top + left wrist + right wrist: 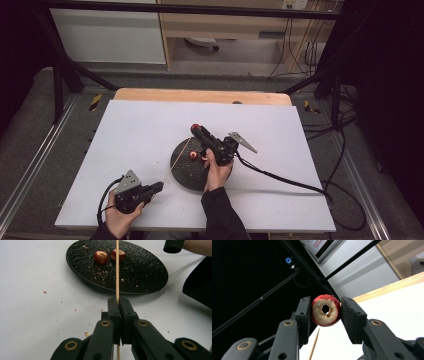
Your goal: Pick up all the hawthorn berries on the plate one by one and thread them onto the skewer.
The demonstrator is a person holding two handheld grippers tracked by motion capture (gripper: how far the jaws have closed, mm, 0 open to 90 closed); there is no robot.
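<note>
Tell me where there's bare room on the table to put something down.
Free: the white sheet left of and behind the black plate, and the right side beyond the cable. Crowded: the plate, with two fruit pieces, and the skewer crossing from the left tool.

White table top w/ a wood edge at the far side. Grey carpet floor all round it. Black metal frame bars stand at both sides & run across the top. Behind: white cabinet on the left, wood shelf unit in the middle. Black cables hang near the shelf, more lie on the floor at right. Yellow-black tape bits on the floor. Far left & right corners are dark.
</note>
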